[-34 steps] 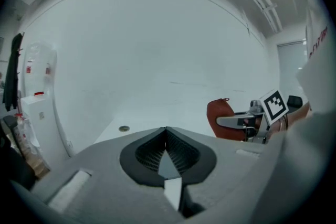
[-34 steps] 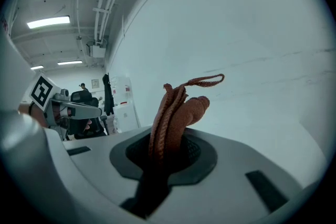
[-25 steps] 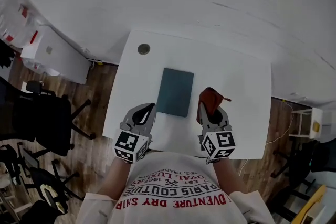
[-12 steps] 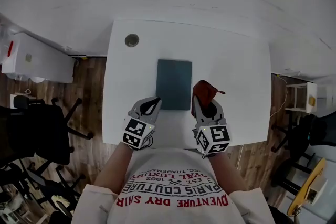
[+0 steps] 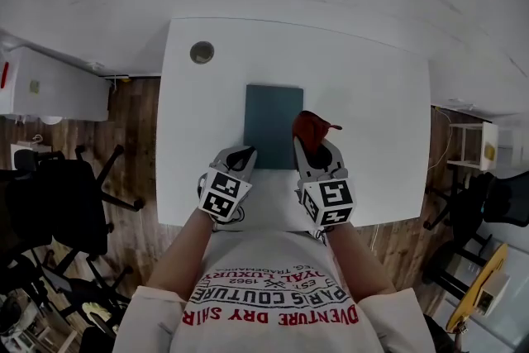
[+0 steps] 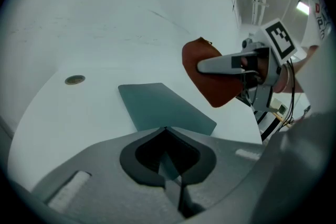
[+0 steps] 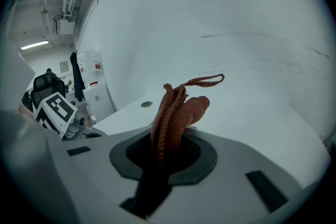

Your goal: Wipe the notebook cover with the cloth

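Closest in, by the front edge of the white worktop (image 5: 376, 116), the left gripper (image 5: 245, 153) has its jaws pressed together on nothing. Its tips point at the near short edge of the notebook (image 5: 273, 125). Beside it, the right gripper (image 5: 309, 146) is clamped on the rust-red cloth (image 5: 311, 126), which bunches out past the jaws with a cord loop at its end. The notebook lies flat at mid-worktop, long sides running front to back, and the cloth sits over its right edge.

The step in hand looks like bringing the cloth down onto the cover. To do it well, I would tip the right gripper so the bunched fabric, not the jaw tips, meets the cover. Then I would sweep front to back in overlapping passes. The notebook looks light and the worktop smooth, so it may slide; the empty left gripper could press on the near corner to pin it.

The head view makes the cloth seem to rest on the cover. The left gripper view shows it in the air, apart from the notebook. The right gripper view shows the grip on the fabric plainly, but no notebook. Farthest off, a round grommet (image 5: 202, 52) sits near the far left corner.
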`<state>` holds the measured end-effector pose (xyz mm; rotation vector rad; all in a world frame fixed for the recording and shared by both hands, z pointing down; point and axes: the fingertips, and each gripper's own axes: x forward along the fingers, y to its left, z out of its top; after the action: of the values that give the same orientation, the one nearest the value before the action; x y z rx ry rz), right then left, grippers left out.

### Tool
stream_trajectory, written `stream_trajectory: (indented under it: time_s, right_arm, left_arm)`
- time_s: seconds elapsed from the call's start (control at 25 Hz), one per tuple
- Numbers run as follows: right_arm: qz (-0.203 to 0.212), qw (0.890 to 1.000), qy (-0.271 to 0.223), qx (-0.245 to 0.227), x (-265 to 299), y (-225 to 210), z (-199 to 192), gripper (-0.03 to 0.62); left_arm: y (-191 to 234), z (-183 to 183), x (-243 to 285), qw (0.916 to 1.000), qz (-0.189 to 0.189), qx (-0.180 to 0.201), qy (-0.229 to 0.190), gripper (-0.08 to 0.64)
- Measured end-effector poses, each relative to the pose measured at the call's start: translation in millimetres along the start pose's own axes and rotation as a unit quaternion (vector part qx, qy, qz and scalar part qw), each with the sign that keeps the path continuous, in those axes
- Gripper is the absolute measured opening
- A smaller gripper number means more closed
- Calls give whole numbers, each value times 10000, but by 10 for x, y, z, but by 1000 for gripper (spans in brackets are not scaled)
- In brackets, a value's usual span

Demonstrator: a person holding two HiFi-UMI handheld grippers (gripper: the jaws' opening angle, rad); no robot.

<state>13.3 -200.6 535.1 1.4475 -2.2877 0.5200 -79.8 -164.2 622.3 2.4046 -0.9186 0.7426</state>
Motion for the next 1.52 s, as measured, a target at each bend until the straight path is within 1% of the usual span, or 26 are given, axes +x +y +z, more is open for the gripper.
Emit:
stream_trajectory:
  time_s: [0.2, 0.32, 0.4, 0.52, 0.72, 0.88, 1.0, 1.16, 1.36, 1.52]
  right_arm:
    - [164, 9999, -32, -7, 362, 89, 237, 77]
    - [274, 9996, -76, -40, 617, 166, 410, 77]
    - [389, 9992, -33, -66, 801, 230, 481, 77]
    - [468, 9988, 113, 38, 1069, 281, 519, 77]
    - [619, 9958, 591, 329, 1429, 406, 400, 77]
    - [811, 9911, 922, 511, 1566, 539, 221, 77]
    - [862, 9880, 1132, 608, 1624, 570, 81, 77]
    - [766, 9869, 1269, 641, 1650, 481, 8, 76]
    - [675, 9854, 1390, 716, 1577, 329, -49, 77]
    - [515, 9853, 1433, 775, 1474, 138, -83, 77]
  left_arm:
    - [5, -6, 51, 9998, -62, 119, 112, 9]
    - [12, -14, 60, 9998, -45, 99, 173, 9]
    - [10, -13, 60, 9998, -28, 92, 194, 9]
    - [2, -15, 66, 9997, -62, 103, 214, 9]
    - [31, -33, 60, 9990, -282, -125, 322, 9]
    - [31, -28, 53, 9992, -249, -95, 311, 9]
    - [26, -18, 48, 9994, -190, -40, 274, 9]
    - [30, -23, 55, 9996, -146, 2, 257, 9]
    - [61, -53, 66, 9991, -154, -278, 277, 9]
    - [55, -42, 59, 9995, -83, -223, 223, 9]
